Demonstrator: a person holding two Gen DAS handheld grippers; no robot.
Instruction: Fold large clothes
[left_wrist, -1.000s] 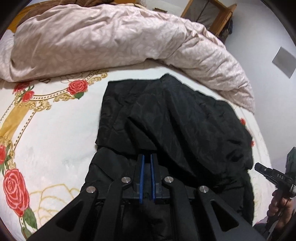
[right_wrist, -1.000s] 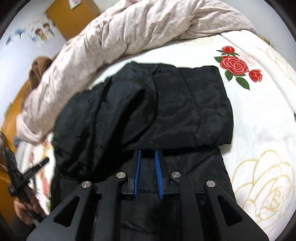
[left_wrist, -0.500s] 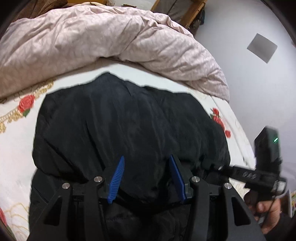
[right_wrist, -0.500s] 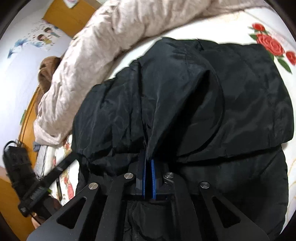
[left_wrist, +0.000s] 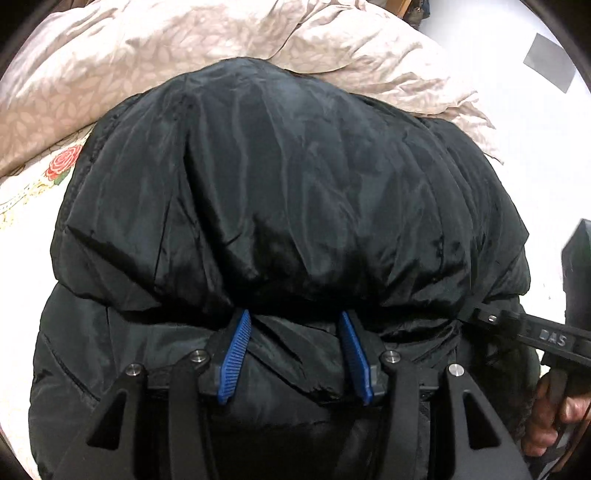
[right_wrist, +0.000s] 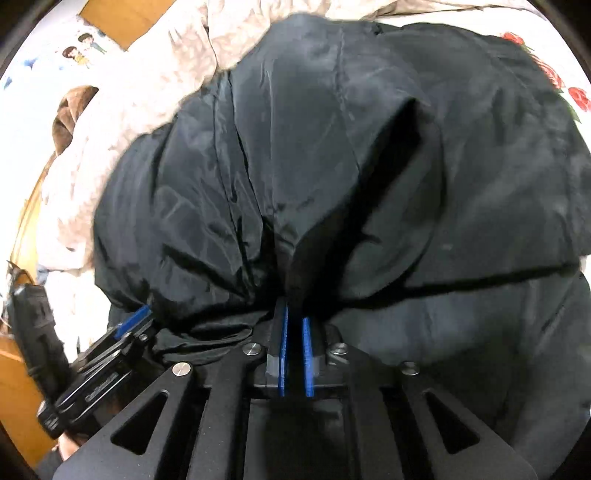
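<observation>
A black puffy jacket lies on the bed, its upper half folded over into a rounded bulge above the lower half. My left gripper is open at the edge of that fold, its blue pads wide apart over loose fabric and pressing on nothing. My right gripper pinches a pleat of the jacket at its tips. Its jaws are opening and a thin gap shows between the pads. Each gripper appears in the other's view, the right gripper at the jacket's right edge and the left gripper at its left.
A crumpled pink duvet is heaped just behind the jacket. The white sheet with red roses shows to the left. A person's hand holds the right gripper's handle. A white wall stands on the right, and an orange wooden panel at the far left.
Both grippers came forward and down, laying the jacket's upper half over the lower. The left gripper let go and opened wide. The right shut on a pleat, then parted slightly.
</observation>
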